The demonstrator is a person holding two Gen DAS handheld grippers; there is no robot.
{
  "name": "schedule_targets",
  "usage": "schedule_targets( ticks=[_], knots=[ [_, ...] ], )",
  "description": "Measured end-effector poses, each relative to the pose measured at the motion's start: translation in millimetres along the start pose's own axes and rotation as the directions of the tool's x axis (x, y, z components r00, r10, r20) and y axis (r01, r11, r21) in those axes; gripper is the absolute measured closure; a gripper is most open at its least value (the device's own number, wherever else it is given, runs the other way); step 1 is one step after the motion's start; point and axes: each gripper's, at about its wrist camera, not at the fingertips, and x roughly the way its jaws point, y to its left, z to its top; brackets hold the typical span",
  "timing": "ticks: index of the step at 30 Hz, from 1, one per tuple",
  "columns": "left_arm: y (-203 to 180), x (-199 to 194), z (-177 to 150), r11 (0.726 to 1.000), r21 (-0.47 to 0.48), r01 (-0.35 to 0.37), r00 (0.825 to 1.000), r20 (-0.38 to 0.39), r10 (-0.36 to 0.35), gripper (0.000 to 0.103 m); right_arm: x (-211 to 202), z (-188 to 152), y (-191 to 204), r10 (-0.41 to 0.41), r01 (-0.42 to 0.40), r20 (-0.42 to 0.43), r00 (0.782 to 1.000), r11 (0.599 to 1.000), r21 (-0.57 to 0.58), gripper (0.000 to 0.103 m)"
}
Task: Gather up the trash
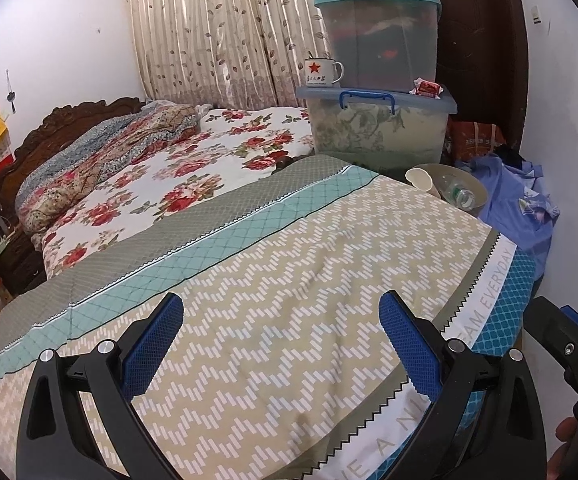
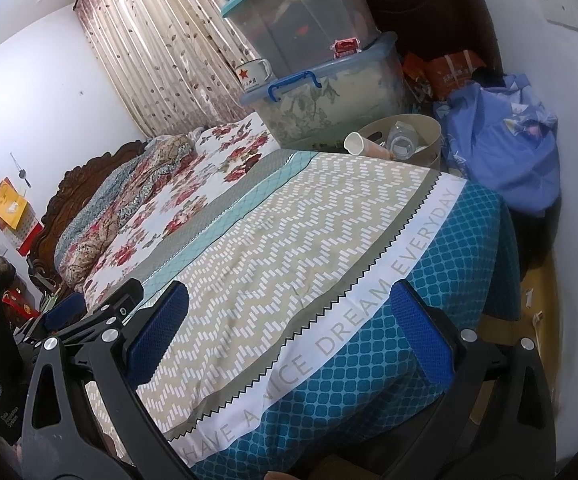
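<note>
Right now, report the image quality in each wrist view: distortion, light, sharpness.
Left wrist view: strong fisheye bending, dark vignette in the corners, daylight glowing through the curtain, bedspread sharp. Right wrist view: same barrel distortion, horizon tilted, wall at right washed out, bedspread lettering legible, basket slightly soft.

Bedspread border reads "HAVE A NICE DREAM EVERYDAY".
</note>
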Motion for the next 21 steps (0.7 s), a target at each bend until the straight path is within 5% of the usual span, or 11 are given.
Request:
schedule_targets(
  ticks=[21],
  knots=[
    [2.9, -1.4, -0.5, 1.0, -0.004, -0.014, 1.0, 0.003, 0.014, 0.009, 1.1, -1.6, -1.5, 0.002, -0.002, -0.001, 1.0, 1.0, -0.005, 0.003]
  ],
)
